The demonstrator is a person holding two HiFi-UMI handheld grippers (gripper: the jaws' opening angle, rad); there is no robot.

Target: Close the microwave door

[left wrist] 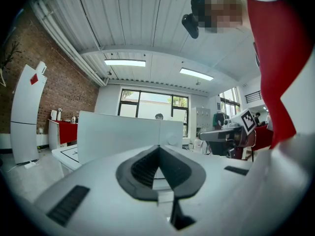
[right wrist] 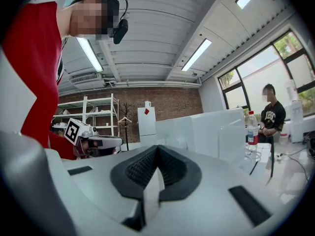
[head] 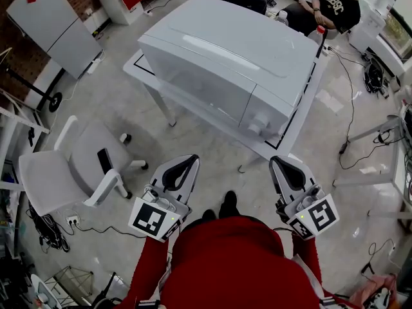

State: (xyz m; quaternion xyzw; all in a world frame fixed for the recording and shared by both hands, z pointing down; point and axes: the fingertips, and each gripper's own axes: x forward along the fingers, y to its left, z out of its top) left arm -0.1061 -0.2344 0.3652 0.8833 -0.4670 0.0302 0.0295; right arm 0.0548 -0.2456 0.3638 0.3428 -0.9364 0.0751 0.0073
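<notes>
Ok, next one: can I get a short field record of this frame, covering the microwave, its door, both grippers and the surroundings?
microwave: white microwave, on a white table
door: door looks flush with the front, apparently closed
left gripper: left gripper shut, empty, short of the table
right gripper: right gripper shut, empty, short of the table
nearby: office chair at left; seated person beyond the table
</notes>
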